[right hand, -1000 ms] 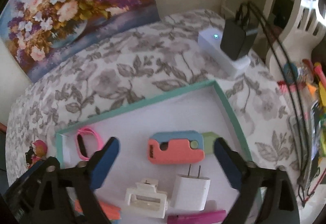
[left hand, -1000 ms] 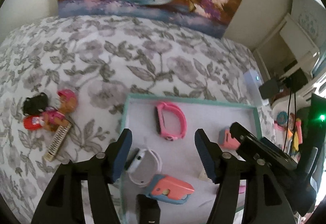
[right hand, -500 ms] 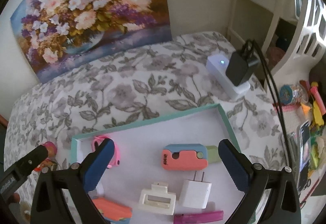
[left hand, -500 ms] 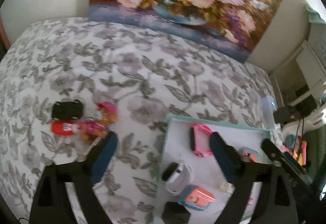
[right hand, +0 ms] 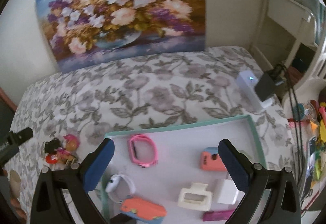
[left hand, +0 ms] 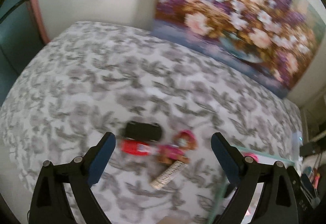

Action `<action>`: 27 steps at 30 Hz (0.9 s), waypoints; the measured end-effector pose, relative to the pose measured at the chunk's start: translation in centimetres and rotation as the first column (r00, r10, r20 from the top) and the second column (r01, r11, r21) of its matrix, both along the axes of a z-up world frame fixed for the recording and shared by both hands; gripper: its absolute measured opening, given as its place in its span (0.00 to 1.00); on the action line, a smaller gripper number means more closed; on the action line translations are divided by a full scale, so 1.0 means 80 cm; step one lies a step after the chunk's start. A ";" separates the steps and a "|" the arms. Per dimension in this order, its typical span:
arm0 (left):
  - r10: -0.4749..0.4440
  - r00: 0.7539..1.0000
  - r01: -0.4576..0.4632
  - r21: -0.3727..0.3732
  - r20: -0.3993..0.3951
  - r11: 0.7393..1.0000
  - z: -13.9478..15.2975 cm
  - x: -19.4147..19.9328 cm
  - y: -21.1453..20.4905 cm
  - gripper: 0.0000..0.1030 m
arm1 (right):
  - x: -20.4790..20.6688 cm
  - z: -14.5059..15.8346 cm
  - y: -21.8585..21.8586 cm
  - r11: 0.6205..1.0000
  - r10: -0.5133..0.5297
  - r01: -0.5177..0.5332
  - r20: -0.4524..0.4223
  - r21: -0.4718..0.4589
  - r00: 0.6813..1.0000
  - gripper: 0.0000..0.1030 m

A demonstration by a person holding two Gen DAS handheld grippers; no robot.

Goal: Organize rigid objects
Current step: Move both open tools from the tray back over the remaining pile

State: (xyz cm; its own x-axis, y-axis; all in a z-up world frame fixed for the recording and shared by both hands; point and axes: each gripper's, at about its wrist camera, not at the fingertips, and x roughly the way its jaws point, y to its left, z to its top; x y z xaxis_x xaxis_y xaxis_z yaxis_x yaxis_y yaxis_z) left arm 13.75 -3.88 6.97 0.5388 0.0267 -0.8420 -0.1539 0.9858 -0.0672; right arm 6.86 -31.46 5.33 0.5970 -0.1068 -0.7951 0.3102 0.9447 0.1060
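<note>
On the left of the flowered bedspread (left hand: 85, 85) lies a small cluster of toys, blurred in the left view. A black toy car (left hand: 142, 131) lies with its long axis across the view; a red car (left hand: 135, 147) sits just below it, also crosswise. Right of them a pink-capped doll (left hand: 179, 148) lies tilted, and a ribbed beige bar (left hand: 169, 175) slants up to the right from below her. The left gripper (left hand: 163, 154) hangs over this cluster; its jaws have just been opening and stand wide apart, gripping nothing.

Further right sits the teal-rimmed tray (right hand: 256, 134) with a white floor. In it a pink band (right hand: 142, 151) lies as an oval loop, long axis running away from the camera; a white band (right hand: 120, 185) is nearer. A coral case (right hand: 212, 160) and a cream hair claw (right hand: 193, 196) lie flat. The right gripper (right hand: 167, 164) hovers above the tray, spread wide and empty.
</note>
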 end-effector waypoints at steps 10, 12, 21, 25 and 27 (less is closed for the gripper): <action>0.154 0.988 -0.154 0.003 0.021 0.988 0.012 -0.001 0.106 0.92 | 0.026 -0.003 0.086 0.992 0.125 -0.125 -0.009 0.020 0.992 1.00; 0.169 0.985 -0.169 0.000 0.023 0.986 0.012 -0.001 0.120 0.92 | 0.031 -0.007 0.103 0.989 0.148 -0.148 -0.021 0.011 0.989 1.00; 0.206 0.979 -0.206 0.005 0.010 0.979 0.009 -0.002 0.175 0.93 | 0.047 -0.018 0.160 0.978 0.209 -0.208 -0.046 0.012 0.977 1.00; 0.214 0.977 -0.214 0.011 0.008 0.977 0.007 -0.002 0.192 0.93 | 0.053 -0.025 0.181 0.972 0.234 -0.234 -0.064 0.006 0.970 1.00; 0.217 0.976 -0.217 0.009 0.005 0.976 0.006 -0.001 0.202 0.93 | 0.055 -0.028 0.189 0.970 0.242 -0.242 -0.069 0.006 0.968 1.00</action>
